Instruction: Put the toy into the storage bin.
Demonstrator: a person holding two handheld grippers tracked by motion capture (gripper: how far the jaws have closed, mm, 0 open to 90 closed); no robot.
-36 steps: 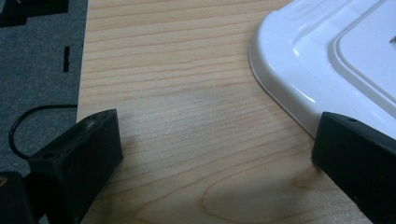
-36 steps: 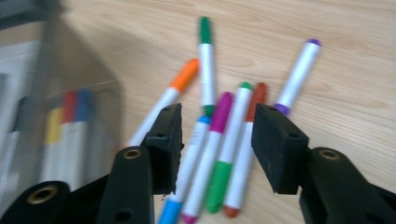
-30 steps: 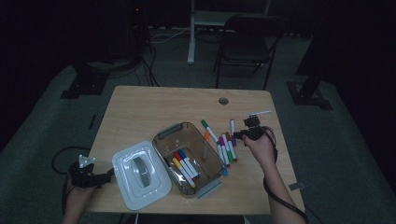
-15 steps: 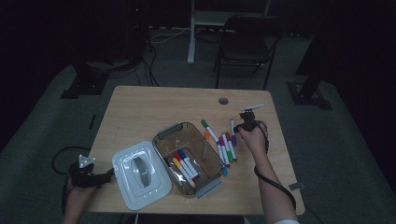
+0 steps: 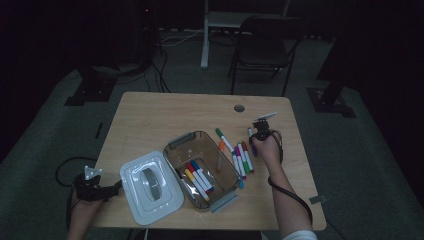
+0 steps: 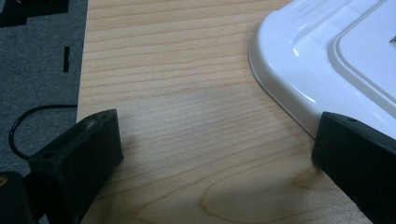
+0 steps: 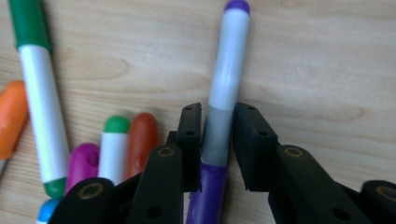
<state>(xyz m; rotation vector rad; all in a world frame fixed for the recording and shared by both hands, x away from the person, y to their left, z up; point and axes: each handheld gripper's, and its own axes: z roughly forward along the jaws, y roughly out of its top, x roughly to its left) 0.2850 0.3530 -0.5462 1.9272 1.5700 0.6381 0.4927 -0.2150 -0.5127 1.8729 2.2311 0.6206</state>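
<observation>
Right gripper [image 7: 217, 128] clamped on a purple marker [image 7: 223, 84] at the table's [image 5: 165, 112] right side, the jaws having just closed on its barrel.

The marker lies flat on the wood, just right of a row of loose markers: a green one [image 7: 35, 88], an orange one [image 7: 10, 116], then pink, green and red caps crowded against the left jaw. In the high view the clear bin [image 5: 200, 167] sits mid-table holding several markers, its white lid [image 5: 150, 187] lying beside it to the left. The left gripper [image 6: 215, 154] stands wide open over bare wood at the lid's corner, nothing between its jaws. The purple marker's lower end is hidden behind the gripper; the room behind is too dark to read.
</observation>
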